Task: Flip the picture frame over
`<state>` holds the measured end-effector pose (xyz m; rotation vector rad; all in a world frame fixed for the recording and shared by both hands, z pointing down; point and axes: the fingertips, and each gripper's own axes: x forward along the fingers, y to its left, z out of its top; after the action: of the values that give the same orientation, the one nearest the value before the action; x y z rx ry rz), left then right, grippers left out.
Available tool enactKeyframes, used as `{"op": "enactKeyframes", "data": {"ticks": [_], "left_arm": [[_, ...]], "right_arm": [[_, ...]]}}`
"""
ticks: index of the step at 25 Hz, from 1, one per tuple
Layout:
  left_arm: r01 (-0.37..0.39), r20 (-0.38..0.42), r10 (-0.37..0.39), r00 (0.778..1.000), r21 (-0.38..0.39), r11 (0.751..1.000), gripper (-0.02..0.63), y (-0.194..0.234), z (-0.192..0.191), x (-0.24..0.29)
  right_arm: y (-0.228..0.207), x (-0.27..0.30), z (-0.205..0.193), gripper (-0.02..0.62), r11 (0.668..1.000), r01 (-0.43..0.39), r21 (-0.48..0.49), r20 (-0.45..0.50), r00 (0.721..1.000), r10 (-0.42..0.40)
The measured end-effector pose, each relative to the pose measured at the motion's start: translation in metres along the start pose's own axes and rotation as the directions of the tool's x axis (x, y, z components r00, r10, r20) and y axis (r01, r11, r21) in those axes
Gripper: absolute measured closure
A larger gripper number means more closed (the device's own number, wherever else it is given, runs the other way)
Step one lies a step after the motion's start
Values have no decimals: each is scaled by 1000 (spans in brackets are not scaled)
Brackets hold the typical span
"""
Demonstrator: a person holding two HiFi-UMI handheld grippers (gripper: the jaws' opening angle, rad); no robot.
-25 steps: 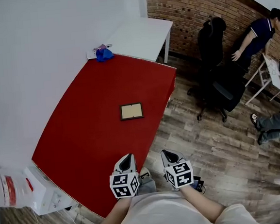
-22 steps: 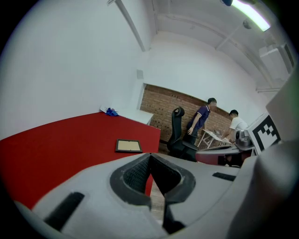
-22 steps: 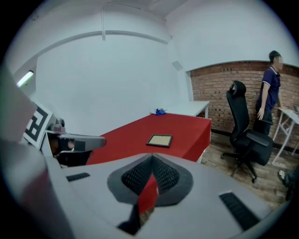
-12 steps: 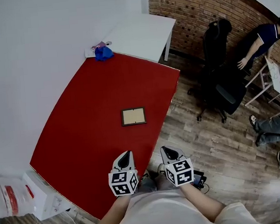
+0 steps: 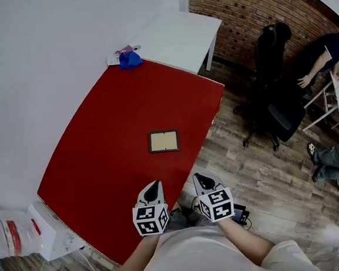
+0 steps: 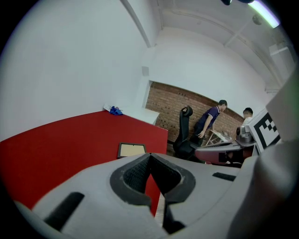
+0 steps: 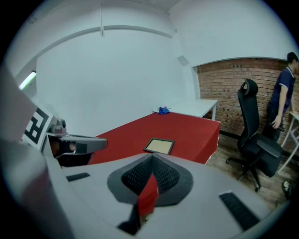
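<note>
A small dark-framed picture frame (image 5: 163,141) lies flat on the red table (image 5: 105,137), its tan panel facing up, not far from the table's right edge. It also shows in the left gripper view (image 6: 131,150) and the right gripper view (image 7: 159,145). Both grippers hover near the table's front edge, well short of the frame and close to the person's chest. My left gripper (image 5: 154,187) is shut with nothing in it, and so is my right gripper (image 5: 200,179). In each gripper view the jaws meet at the tip (image 6: 149,156) (image 7: 152,159).
A white table (image 5: 178,34) adjoins the red table's far end, with a blue bundle (image 5: 130,60) at the join. A black office chair (image 5: 274,87) and people (image 5: 327,53) are on the wooden floor to the right. A white box (image 5: 54,233) sits at the lower left.
The head view has shifted a little, so the frame sits slightly lower and further right in the picture. Both grippers stay shut in the same place. The standing person has moved right.
</note>
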<state>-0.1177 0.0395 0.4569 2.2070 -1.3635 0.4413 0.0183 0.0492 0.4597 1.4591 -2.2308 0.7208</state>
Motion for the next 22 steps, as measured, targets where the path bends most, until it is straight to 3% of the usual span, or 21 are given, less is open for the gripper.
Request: {"op": "enactKeyframes", "data": {"ticks": [13, 22], "left_arm": [[-5, -21, 5, 1000, 6, 1000, 600, 12, 9, 37], [29, -72, -24, 997, 65, 997, 600, 20, 11, 97]], "right_arm": [[-16, 35, 13, 591, 1000, -5, 0, -15, 1000, 5], [-33, 78, 15, 591, 1000, 10, 30, -18, 1000, -9]]}}
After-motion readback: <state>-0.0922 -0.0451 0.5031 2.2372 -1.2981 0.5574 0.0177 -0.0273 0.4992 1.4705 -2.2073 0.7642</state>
